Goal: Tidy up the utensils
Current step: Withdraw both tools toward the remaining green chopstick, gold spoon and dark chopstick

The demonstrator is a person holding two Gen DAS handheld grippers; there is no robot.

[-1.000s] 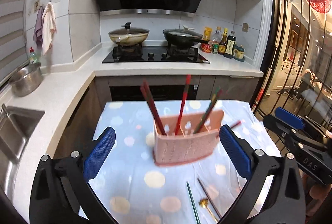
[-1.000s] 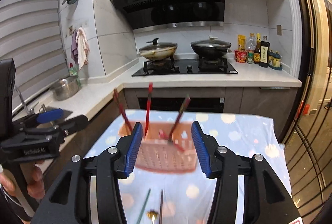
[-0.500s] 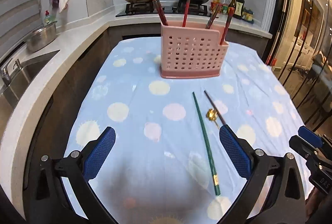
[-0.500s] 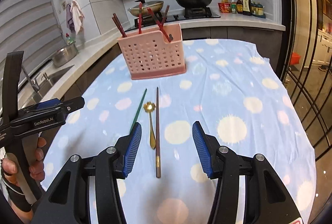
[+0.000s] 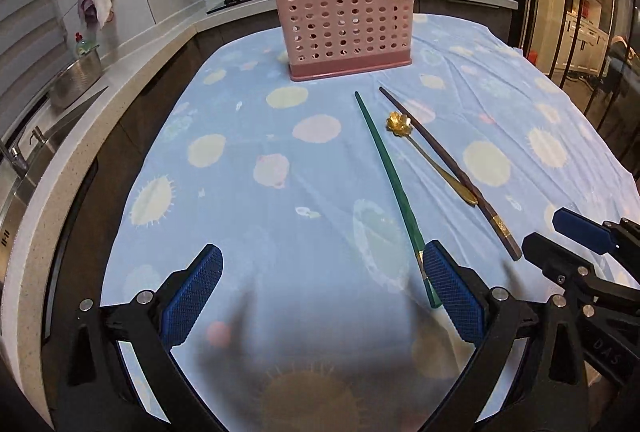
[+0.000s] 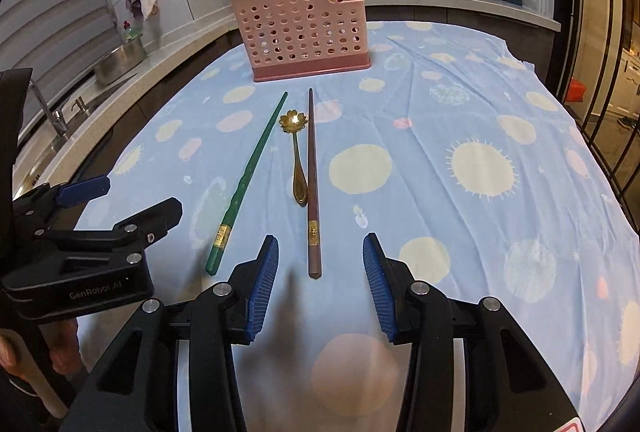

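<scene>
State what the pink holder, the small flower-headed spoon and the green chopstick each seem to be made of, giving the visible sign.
Pink holder: likely moulded plastic, matt; even colour, rows of punched round holes.
Flower-headed spoon: probably metal with a gold polish; it throws a bright glint.
Green chopstick: glossy, perhaps lacquered wood or plastic, with a gold band near the thick end; the look leaves it open.
</scene>
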